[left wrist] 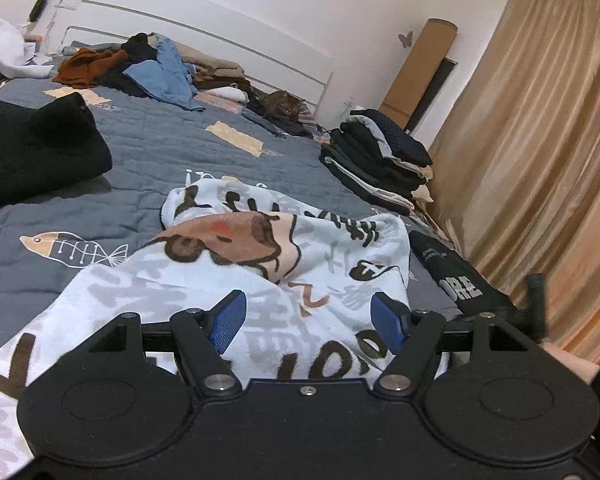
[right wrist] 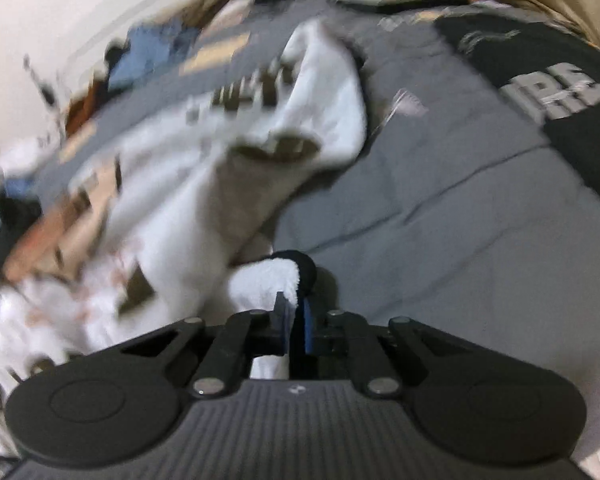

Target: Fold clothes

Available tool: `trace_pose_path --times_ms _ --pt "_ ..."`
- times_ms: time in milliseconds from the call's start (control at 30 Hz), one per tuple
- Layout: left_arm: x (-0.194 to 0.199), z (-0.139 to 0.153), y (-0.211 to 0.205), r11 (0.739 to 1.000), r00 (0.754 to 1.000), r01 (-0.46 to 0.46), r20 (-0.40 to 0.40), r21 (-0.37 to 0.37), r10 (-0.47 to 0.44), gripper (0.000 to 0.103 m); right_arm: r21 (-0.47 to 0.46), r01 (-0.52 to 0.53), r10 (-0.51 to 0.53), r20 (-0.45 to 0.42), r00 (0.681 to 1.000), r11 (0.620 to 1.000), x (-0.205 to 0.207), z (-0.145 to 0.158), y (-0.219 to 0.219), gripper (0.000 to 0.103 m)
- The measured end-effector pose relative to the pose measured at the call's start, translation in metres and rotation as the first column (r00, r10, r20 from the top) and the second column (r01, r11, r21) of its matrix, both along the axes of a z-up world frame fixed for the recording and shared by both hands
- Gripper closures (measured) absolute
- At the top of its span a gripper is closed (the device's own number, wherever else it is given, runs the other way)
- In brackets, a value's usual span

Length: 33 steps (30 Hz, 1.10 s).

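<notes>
A white garment printed with brown lettering and a peach figure lies crumpled on the grey quilt. My left gripper hovers just over its near part, blue pads wide apart with nothing pinched. In the blurred right wrist view the same white garment stretches away to the left. My right gripper is shut on a white edge of it, beside a dark trim, low over the quilt.
A black shirt with white letters lies flat to the right. Behind it stands a stack of folded clothes. A loose clothes pile and a cat are by the headboard. A black garment lies left; a curtain hangs right.
</notes>
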<state>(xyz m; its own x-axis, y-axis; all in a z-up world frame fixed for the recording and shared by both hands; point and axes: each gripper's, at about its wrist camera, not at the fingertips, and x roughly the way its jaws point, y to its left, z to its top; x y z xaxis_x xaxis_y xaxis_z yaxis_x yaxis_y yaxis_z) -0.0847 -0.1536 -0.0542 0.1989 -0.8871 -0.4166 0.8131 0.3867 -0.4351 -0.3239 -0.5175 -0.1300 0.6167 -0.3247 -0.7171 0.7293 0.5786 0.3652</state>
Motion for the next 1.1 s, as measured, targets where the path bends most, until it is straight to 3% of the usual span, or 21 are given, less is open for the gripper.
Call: trace_pose_path --times_ms 133,300,467,600,700,933,1100 --pt "0.002 0.002 0.003 1.000 1.000 -0.012 -0.007 -0.008 0.012 0.035 -0.033 0.120 -0.116 0.108 0.987 0.992 -0.051 0.037 -0.008 0.097" --pt "0.000 0.004 0.005 1.000 1.000 -0.004 -0.008 -0.014 0.004 0.035 -0.058 0.180 -0.172 0.124 0.977 0.982 -0.118 0.068 -0.011 0.097" --pt "-0.005 0.006 0.005 1.000 1.000 0.016 0.002 -0.018 -0.016 0.035 -0.045 0.263 -0.254 0.155 0.955 0.964 -0.181 0.082 0.004 0.097" --pt "-0.005 0.006 0.006 1.000 1.000 0.014 -0.004 -0.020 -0.014 0.035 -0.047 0.365 -0.350 0.193 0.917 0.930 -0.237 0.086 0.021 0.097" --pt "-0.004 0.006 0.006 1.000 1.000 0.010 -0.009 -0.023 -0.010 0.035 -0.063 0.434 -0.422 0.147 0.895 0.899 -0.262 0.076 0.019 0.097" --pt "-0.004 0.004 0.006 1.000 1.000 0.009 -0.017 -0.017 -0.009 0.035 -0.018 0.336 -0.336 -0.106 0.936 0.942 -0.237 0.036 0.000 0.093" --pt "0.000 0.005 0.011 1.000 1.000 -0.009 -0.019 -0.020 0.008 0.035 -0.078 0.322 -0.325 -0.038 0.945 0.944 -0.225 0.060 0.012 0.088"
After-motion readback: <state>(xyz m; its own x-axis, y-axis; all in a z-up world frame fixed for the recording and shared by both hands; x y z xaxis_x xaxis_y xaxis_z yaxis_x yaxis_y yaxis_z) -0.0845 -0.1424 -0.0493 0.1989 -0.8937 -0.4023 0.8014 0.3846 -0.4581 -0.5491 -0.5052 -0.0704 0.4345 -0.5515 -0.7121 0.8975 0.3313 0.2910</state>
